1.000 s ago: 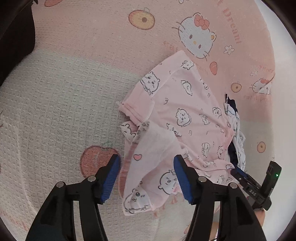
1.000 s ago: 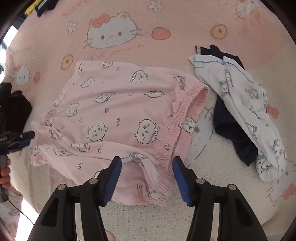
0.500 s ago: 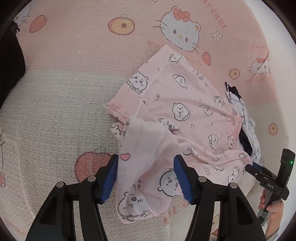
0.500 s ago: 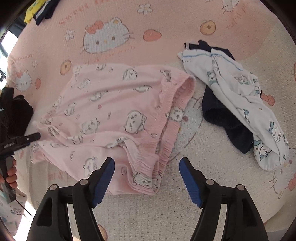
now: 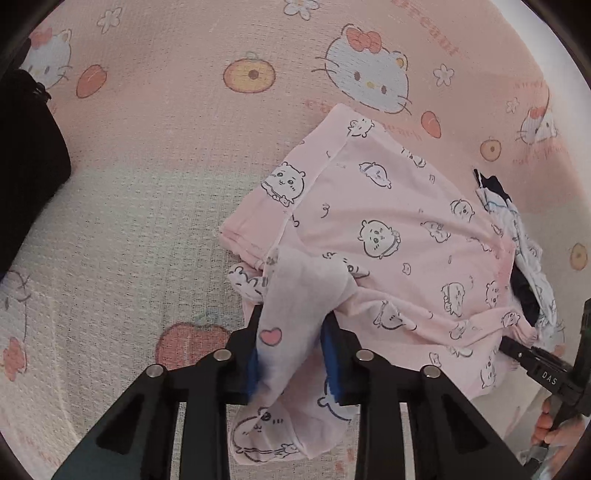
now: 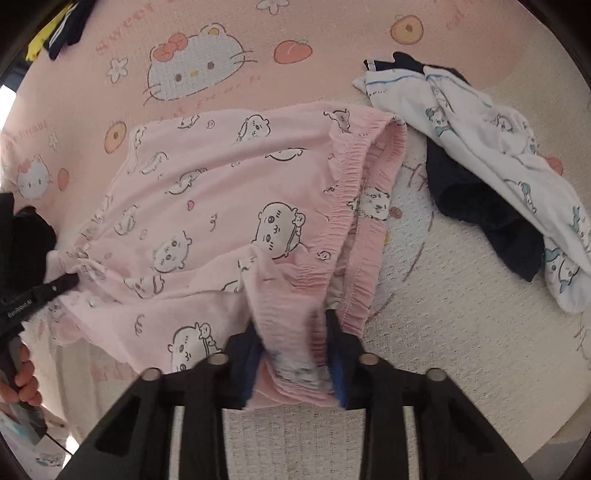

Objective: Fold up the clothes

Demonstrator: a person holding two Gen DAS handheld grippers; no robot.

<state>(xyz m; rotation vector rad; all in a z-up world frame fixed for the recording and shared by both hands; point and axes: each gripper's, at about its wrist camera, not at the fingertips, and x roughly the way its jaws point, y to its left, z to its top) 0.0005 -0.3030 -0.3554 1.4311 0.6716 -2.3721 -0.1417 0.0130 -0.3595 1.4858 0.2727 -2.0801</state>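
Pink pajama shorts (image 5: 388, 236) printed with cartoon animals lie on the bedspread. My left gripper (image 5: 291, 354) is shut on a leg hem, and the pale inside of the cloth bunches between its blue pads. In the right wrist view the same pink shorts (image 6: 229, 206) spread out ahead, and my right gripper (image 6: 295, 354) is shut on the gathered elastic waistband (image 6: 354, 184). Each view shows the other gripper at the shorts' far edge, the right gripper (image 5: 543, 373) and the left gripper (image 6: 33, 299), each held by a hand.
A pink and cream Hello Kitty bedspread (image 5: 147, 147) covers the bed. A white printed garment (image 6: 491, 147) lies over a dark navy one (image 6: 480, 206) right of the shorts. A black object (image 5: 26, 155) sits at the left. Yellow and navy clothes (image 6: 55, 29) lie at the far corner.
Both grippers were open over the shorts. They have lowered and shut, the left on the leg hem and the right on the waistband.
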